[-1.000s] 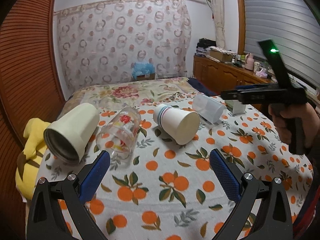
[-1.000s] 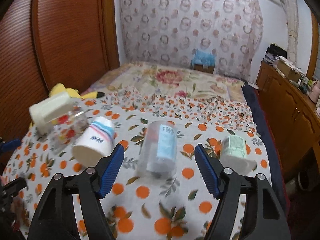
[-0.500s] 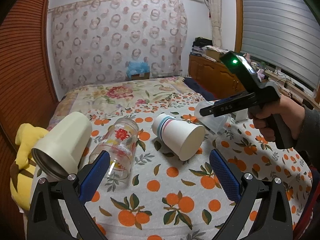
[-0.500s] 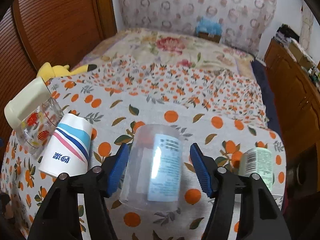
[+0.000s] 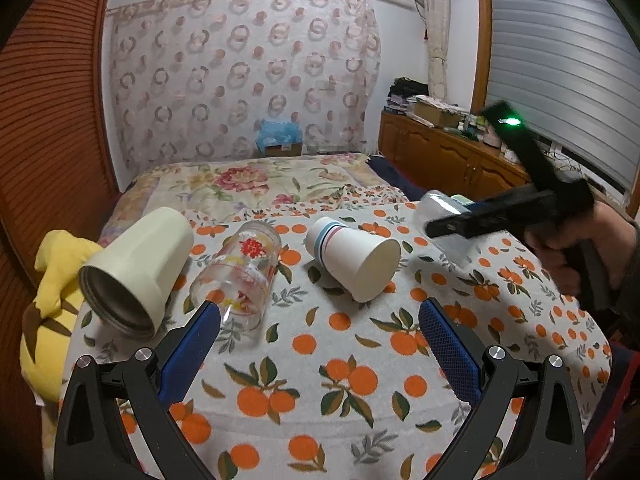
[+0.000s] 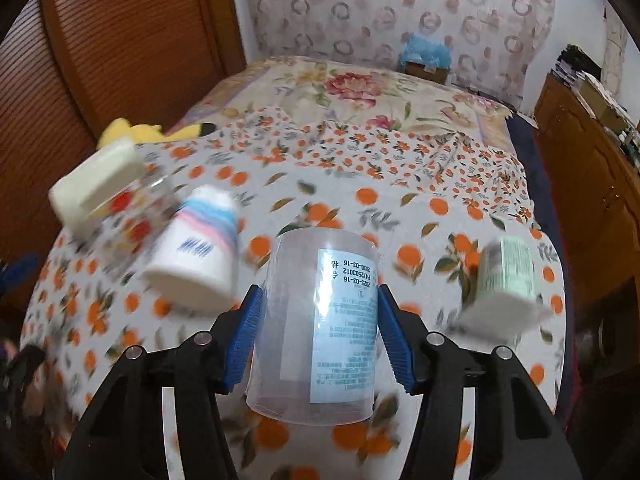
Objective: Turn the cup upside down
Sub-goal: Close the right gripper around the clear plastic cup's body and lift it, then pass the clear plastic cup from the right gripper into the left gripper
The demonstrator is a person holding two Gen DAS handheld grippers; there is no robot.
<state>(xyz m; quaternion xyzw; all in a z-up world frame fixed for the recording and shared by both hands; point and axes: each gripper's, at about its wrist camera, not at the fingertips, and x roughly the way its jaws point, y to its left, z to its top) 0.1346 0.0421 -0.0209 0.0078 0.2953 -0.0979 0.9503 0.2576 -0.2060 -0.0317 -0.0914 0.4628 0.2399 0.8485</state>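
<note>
A clear plastic cup (image 6: 320,320) with a pale blue label sits between the blue pads of my right gripper (image 6: 318,332), which is shut on it; its open end faces the camera. In the left wrist view the same cup (image 5: 444,216) shows at the right, held by the right gripper (image 5: 452,226) just above the cloth. My left gripper (image 5: 320,344) is open and empty over the orange-print cloth (image 5: 340,380), near a white paper cup (image 5: 356,258) that lies on its side.
A cream tumbler (image 5: 140,268) and a printed glass (image 5: 240,272) lie on their sides at the left. A yellow plush toy (image 5: 48,304) hangs at the left edge. A green-labelled white container (image 6: 504,280) lies at the right. A wooden cabinet (image 5: 448,156) stands beyond.
My right gripper moved in around the clear cup, shut on it and began to lift it. My left gripper stayed open and barely moved.
</note>
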